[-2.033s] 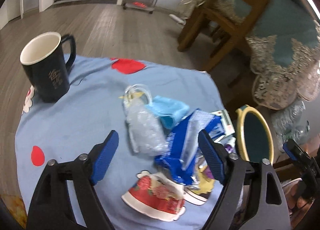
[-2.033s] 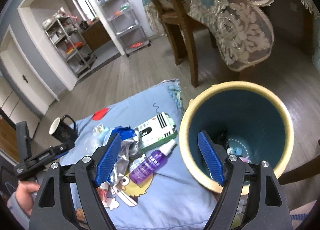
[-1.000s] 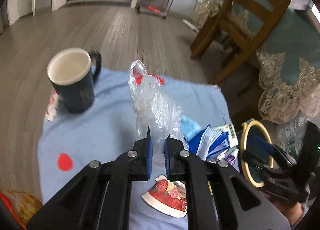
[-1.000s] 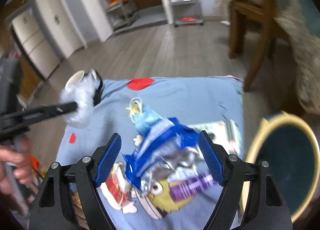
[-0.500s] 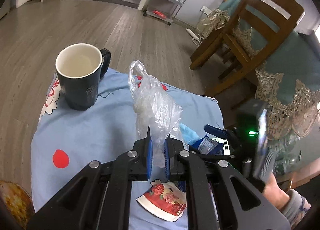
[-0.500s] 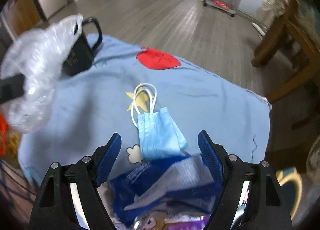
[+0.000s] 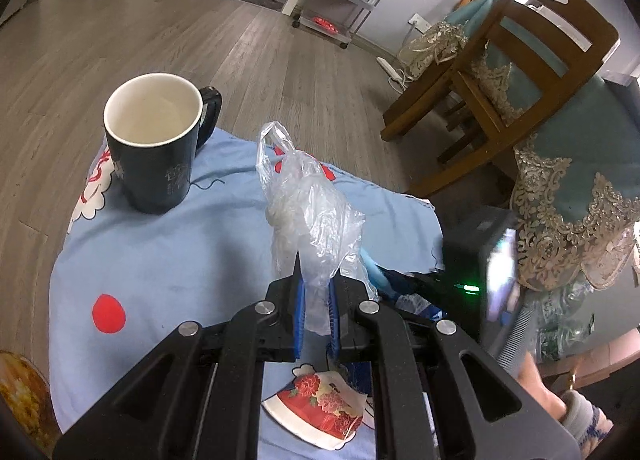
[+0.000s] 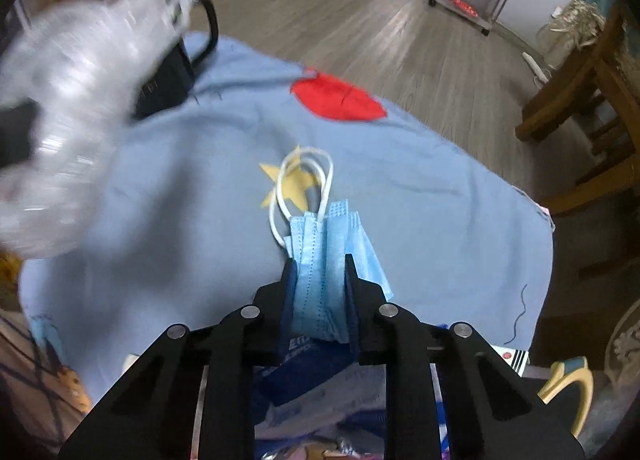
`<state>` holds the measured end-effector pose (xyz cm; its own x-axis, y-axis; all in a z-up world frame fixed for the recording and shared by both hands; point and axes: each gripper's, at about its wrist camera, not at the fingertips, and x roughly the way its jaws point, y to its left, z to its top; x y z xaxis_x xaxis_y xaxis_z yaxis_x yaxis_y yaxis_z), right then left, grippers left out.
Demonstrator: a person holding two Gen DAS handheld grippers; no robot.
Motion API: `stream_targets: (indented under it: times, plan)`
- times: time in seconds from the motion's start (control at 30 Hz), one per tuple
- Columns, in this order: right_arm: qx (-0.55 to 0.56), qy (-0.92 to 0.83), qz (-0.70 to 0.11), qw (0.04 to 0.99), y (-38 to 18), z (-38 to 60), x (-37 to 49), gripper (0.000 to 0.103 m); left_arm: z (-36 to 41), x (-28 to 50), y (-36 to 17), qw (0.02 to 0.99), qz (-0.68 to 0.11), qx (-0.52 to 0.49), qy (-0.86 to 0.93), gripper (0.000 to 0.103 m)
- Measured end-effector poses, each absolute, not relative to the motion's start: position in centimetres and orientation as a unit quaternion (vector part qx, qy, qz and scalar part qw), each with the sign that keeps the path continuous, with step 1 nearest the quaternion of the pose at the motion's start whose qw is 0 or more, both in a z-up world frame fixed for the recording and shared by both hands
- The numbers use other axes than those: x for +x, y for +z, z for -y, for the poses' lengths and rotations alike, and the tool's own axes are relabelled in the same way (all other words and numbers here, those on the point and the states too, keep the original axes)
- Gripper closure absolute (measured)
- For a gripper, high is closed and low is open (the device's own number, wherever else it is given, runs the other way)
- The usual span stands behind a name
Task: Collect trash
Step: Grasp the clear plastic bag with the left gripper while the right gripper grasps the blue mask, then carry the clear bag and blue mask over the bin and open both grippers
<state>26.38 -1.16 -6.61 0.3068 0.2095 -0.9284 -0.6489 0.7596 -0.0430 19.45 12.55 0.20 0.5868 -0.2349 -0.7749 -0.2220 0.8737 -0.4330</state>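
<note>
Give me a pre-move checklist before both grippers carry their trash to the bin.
1. Left gripper shut on the plastic bag: ok.
2. Right gripper shut on the face mask: ok.
3. Mask's ear loops free of other items: ok, they lie loose on the cloth.
4. Bag clear of the mug: ok, apart.
5. Bin opening unobstructed: cannot tell, only its rim shows.

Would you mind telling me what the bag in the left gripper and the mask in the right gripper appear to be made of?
The bag looks like thin clear plastic film: see-through, crinkled, with glossy highlights. The mask looks like soft, matte, light-blue nonwoven fabric, pleated with stitched edges, and its white ear loops look like elastic cord, though that is less certain.
</note>
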Motion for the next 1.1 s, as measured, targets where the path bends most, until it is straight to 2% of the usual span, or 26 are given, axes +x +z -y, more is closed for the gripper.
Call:
stream_targets:
  times: [0.5, 1.1]
  plan:
    - [-0.048, 0.287, -0.437, 0.851, 3.7, 10.6, 21.8, 0.08, -8.6, 20.0, 2.7, 0.885, -0.419, -0.204, -0.017, 0.094]
    - [0.073, 0.199, -0.39, 0.896, 5.8, 25.8, 14.8, 0.08, 2.8, 19.8, 4.2, 0.895, -0.398, -0.136, -0.145, 0.094]
